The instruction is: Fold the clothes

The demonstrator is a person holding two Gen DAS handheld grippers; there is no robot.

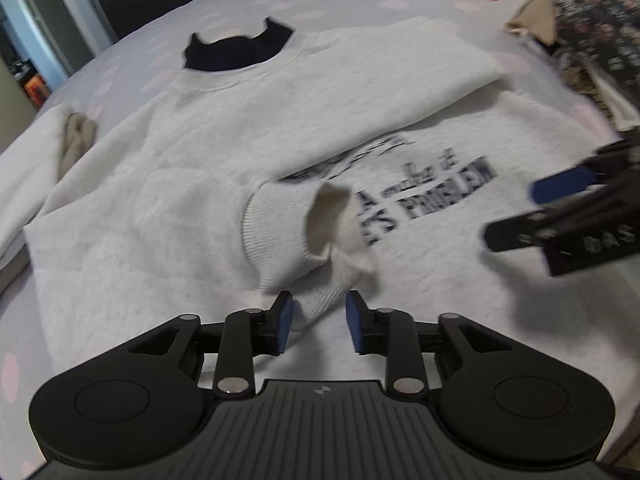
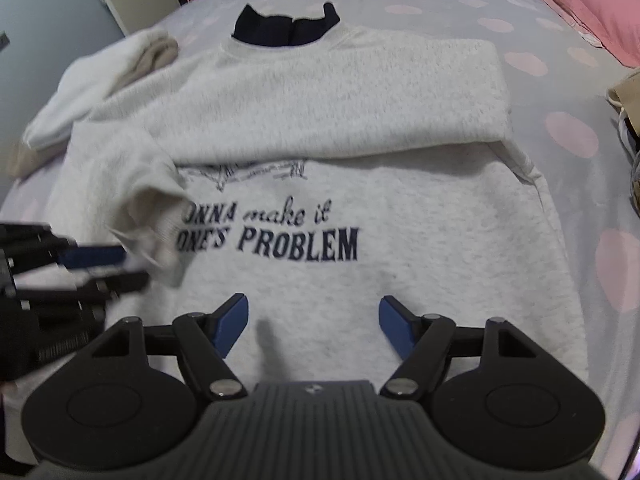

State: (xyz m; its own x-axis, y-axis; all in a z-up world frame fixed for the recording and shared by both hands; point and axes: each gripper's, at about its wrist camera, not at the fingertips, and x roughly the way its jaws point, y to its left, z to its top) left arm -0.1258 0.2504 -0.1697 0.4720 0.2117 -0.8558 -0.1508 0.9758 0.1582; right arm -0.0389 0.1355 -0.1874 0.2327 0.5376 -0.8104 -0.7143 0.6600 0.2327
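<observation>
The bed (image 2: pixel 520 20), covered in a pale sheet with soft pink dots, carries a light grey sweatshirt (image 2: pixel 400 292) lying flat and face up, its dark collar (image 2: pixel 286 28) at the far end. It is a thick, fleecy knit with navy lettering (image 2: pixel 276 236) across the chest.

By my reading the fold is in its early part. One sleeve (image 1: pixel 360 92) already lies crosswise over the chest from the right shoulder, flat along most of its length. Its ribbed cuff (image 1: pixel 312 236) ends in a bunched, open tube over the left part of the print. The other sleeve (image 2: pixel 100 76) trails off the far left, rumpled, with a beige cloth (image 2: pixel 158 54) beside it. That sleeve and the body folds appear left to do.

The left claw (image 1: pixel 318 322) stands narrowly parted just near of the cuff, whose edge lies between the pads without being pinched. The right claw (image 2: pixel 314 330) is spread wide and empty above the near hem area, below the lettering.
</observation>
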